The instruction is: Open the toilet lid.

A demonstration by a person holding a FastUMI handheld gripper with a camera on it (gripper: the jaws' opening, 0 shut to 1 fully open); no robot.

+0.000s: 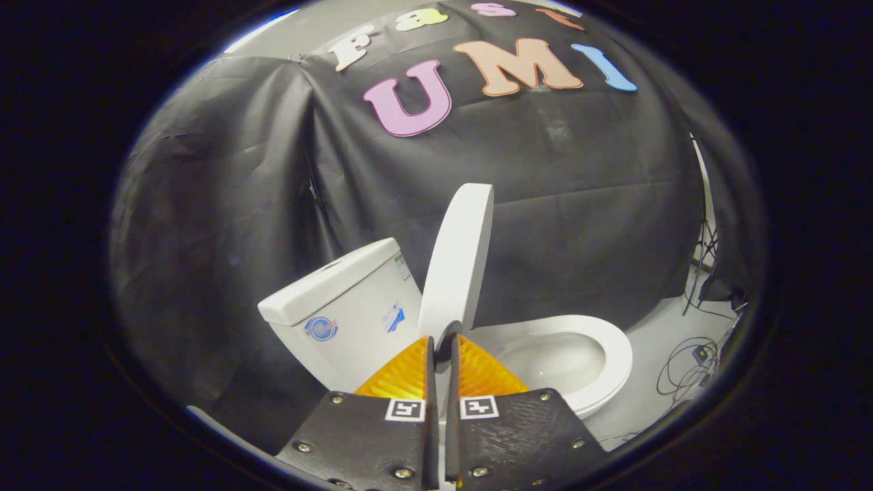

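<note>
The white toilet lid (455,262) stands raised and almost upright, leaning back toward the white tank (341,307). Beside it the seat ring (617,354) lies flat around the uncovered bowl (552,358). My gripper (444,339) is some way in front of the toilet, its fingers together with only a thin slit between them and nothing held. The fingertips (421,354) overlap the lid's lower end and hide the hinge.
Black cloth walls stand behind and to the left of the toilet. Several loose cables (689,365) lie on the pale floor (655,409) to the right of the bowl, near the cloth's edge.
</note>
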